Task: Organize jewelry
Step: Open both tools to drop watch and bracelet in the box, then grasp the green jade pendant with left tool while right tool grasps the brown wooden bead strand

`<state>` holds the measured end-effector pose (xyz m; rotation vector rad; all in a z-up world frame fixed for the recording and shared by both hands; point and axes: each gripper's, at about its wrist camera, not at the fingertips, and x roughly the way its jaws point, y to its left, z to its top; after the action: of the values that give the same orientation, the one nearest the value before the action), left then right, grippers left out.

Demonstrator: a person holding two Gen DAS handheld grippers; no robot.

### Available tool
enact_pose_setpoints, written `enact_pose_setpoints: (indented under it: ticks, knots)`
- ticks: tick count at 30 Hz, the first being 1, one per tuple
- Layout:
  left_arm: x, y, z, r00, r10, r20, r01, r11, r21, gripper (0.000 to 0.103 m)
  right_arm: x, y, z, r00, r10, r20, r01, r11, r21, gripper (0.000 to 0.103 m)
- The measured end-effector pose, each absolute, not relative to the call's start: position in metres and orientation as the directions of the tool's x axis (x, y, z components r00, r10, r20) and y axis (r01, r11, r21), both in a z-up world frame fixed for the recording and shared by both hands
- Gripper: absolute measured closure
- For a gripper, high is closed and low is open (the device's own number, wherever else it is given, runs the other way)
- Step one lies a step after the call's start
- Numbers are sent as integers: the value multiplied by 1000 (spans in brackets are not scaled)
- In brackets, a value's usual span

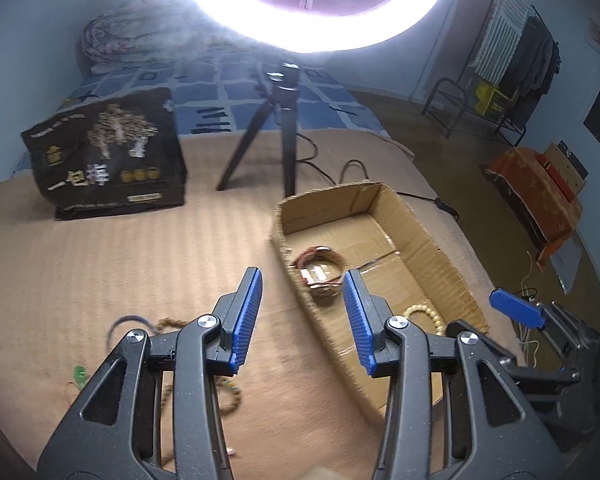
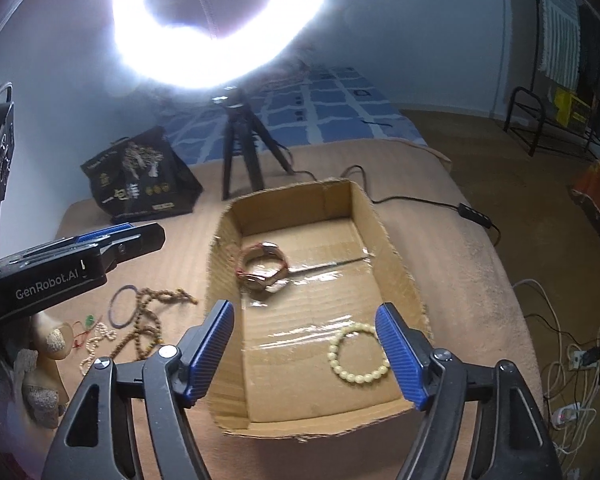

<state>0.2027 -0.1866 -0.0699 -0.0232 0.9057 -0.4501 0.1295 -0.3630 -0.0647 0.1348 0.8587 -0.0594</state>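
Observation:
An open cardboard box (image 2: 396, 256) lies on the tan blanket. Inside it lie a wristwatch with a reddish strap (image 2: 262, 266) and a cream bead bracelet (image 2: 356, 354). Both also show in the left wrist view, the watch (image 1: 320, 272) and the bracelet (image 1: 424, 318). Left of the box lie a brown bead necklace (image 2: 148, 320), a dark blue ring bangle (image 2: 122, 306), a small pearl strand (image 2: 98, 340) and a green pendant on a red cord (image 2: 88, 322). My left gripper (image 1: 302, 320) is open and empty, held above the box's left wall. My right gripper (image 2: 306, 354) is open and empty over the box.
A ring light on a black tripod (image 2: 240, 148) stands behind the box, its cable (image 2: 420, 200) running right. A black printed bag (image 1: 108, 156) stands at the back left. The bed's right edge drops to a floor with cables (image 2: 572, 356).

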Motion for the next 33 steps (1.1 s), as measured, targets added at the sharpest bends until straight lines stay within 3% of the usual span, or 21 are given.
enact_pose_setpoints:
  ticks: [12,22,33]
  knots:
    - [192,-83,-69,562,-292,-774,280,948,-154,60,140,-307,-60,657,127,-743,-31,989,142,27]
    - [188,-4,-89,547,-263,-795,162,965,-208,60,156,-249,-81,574,228,-786,-145,974,177,28]
    - [196,43,-137,461,-269,-846,70,961,-267,60,175,-214,-123,449,290,-845,-186,955,229,39]
